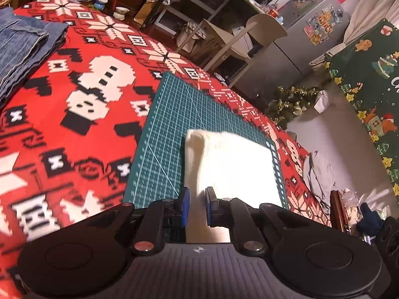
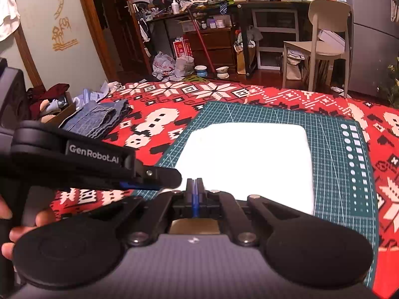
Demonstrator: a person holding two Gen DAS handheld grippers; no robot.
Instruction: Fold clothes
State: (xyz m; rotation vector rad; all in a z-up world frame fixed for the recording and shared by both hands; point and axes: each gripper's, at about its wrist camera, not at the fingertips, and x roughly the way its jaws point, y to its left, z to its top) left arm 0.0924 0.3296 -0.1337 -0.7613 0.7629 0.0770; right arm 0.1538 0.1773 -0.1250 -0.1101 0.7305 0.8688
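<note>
White folded garment (image 2: 247,164) on cutting mat (image 2: 331,134): soft, light, best pinched at near edge; left gripper (image 1: 197,205) slightly apart, empty; right gripper (image 2: 195,189) closed, empty.

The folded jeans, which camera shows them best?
The right wrist view: the folded jeans lie whole on the red blanket, left of the green cutting mat, with their layered edges visible. The left wrist view catches the jeans only at its upper left edge, cropped by the frame.
</note>
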